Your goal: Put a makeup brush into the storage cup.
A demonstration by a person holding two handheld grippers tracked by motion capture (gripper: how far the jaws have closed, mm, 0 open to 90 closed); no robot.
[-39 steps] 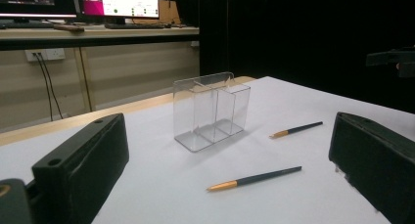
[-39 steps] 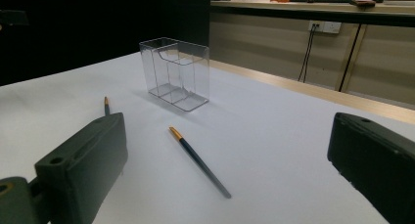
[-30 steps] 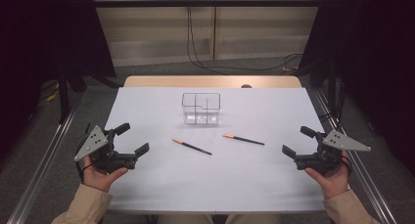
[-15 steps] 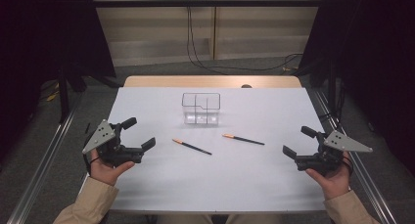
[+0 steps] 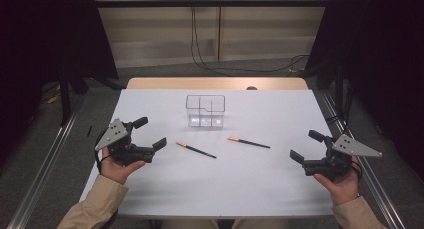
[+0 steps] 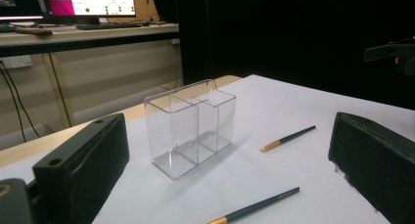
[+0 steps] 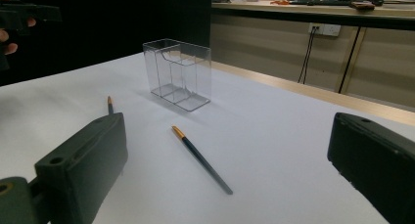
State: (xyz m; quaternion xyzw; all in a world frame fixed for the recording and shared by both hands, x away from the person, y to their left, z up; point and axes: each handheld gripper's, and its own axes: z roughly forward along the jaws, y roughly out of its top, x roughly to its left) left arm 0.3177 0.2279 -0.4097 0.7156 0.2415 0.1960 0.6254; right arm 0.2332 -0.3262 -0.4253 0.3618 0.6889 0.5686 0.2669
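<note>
Nothing has been picked up yet, so the work looks to be right at its start. The left gripper (image 5: 149, 133) is held wide apart with nothing between its jaws, and the right gripper (image 5: 307, 146) is spread wide and bare too. Two thin dark brushes with orange ends lie flat on the white table (image 5: 210, 189). One thin brush (image 5: 196, 150) is seen just ahead of the left gripper, and the other thin brush (image 5: 248, 142) lies near the right gripper, a little farther off. The clear plastic box with small compartments (image 5: 205, 110) stands beyond both brushes, between the two grippers, and nothing is seen inside it. Both brushes are probably meant to be dropped into it.
</note>
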